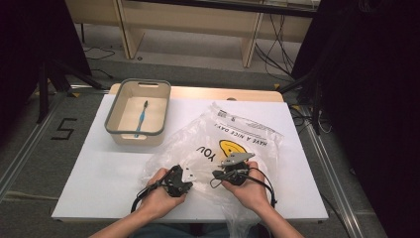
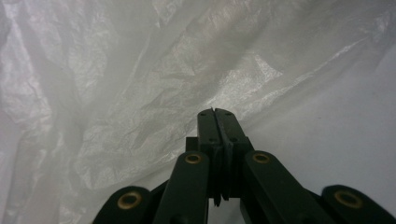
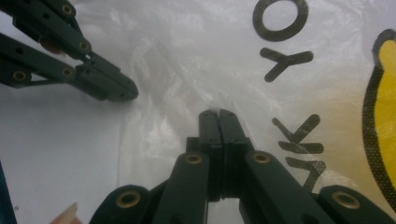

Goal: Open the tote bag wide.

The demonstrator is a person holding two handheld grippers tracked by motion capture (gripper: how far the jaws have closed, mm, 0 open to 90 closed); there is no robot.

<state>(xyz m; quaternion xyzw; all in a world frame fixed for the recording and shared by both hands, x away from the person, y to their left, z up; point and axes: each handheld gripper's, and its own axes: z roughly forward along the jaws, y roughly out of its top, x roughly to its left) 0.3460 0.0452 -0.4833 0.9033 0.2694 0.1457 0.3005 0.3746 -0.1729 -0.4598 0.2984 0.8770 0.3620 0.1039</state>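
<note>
A clear plastic bag (image 1: pixel 247 134) printed with a yellow smiley and black letters lies crumpled on the white table (image 1: pixel 99 168). Both hands hold grippers at its near left part. My left gripper (image 1: pixel 189 174) has its jaws pressed together at the bag's edge, where the film (image 2: pixel 140 93) meets the tips (image 2: pixel 215 112). My right gripper (image 1: pixel 216 174) is shut too, its tips (image 3: pixel 218 113) on the film beside the letters (image 3: pixel 285 60). The left gripper (image 3: pixel 126 91) lies close by in the right gripper view.
A beige basket with a grey rim (image 1: pixel 111 119) stands at the table's far left and holds a blue toothbrush (image 1: pixel 141 119). Wooden furniture legs and cables lie on the floor beyond the table. Dark stands flank both sides.
</note>
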